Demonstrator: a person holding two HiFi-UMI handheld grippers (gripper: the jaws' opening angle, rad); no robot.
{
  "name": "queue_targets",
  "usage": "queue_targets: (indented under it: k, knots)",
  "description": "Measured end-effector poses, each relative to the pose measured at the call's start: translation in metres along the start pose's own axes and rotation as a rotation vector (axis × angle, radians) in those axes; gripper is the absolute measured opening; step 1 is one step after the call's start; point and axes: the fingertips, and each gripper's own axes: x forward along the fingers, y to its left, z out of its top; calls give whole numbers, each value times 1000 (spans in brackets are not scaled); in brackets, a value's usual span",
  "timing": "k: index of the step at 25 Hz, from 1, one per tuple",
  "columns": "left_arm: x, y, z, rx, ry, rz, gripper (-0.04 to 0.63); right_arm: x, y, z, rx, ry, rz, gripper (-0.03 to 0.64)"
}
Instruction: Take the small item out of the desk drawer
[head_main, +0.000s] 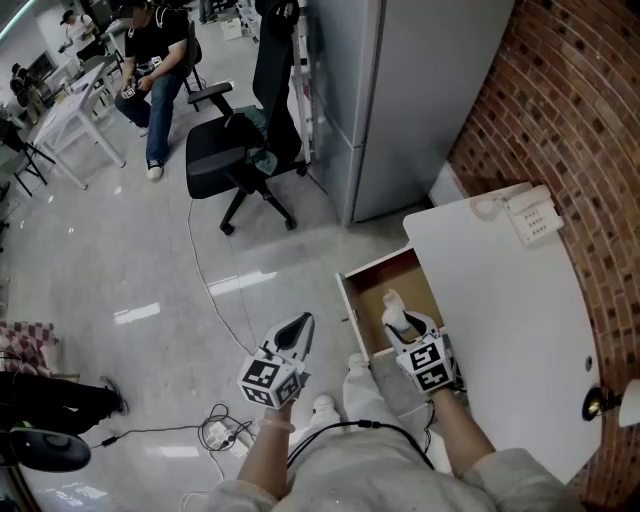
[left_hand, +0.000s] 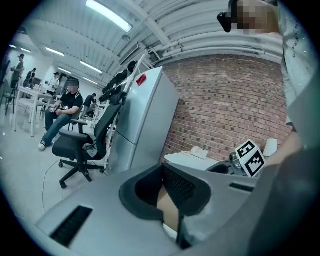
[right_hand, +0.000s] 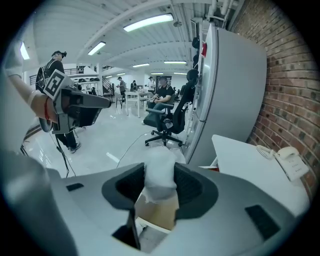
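R fingers (right_hand: 192, 187) clamped on white wad (right_hand: 159, 172), part-hidden in head view; L fingers (left_hand: 182, 187) together

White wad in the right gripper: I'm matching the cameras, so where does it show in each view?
Head view: white wad centre-right, in the right gripper over the open drawer.
Left gripper view: not in it.
Right gripper view: white wad low centre, pinched between the jaws.
Shared landmark: black office chair, in all three.
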Motion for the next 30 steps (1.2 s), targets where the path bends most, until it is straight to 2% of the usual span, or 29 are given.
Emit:
queue_targets:
  k: [15,22,30]
  knots:
    - [-22,11,56,55,-110,44,0,-31,-4,49,35,-151,-46,181]
    - [-33,12,73,105,-132,66,0,-48,-6,79,94,-270,-26,179]
    - [-42,21,92,136,-166,96,0,-63,-9,110,115,-374,-17,179]
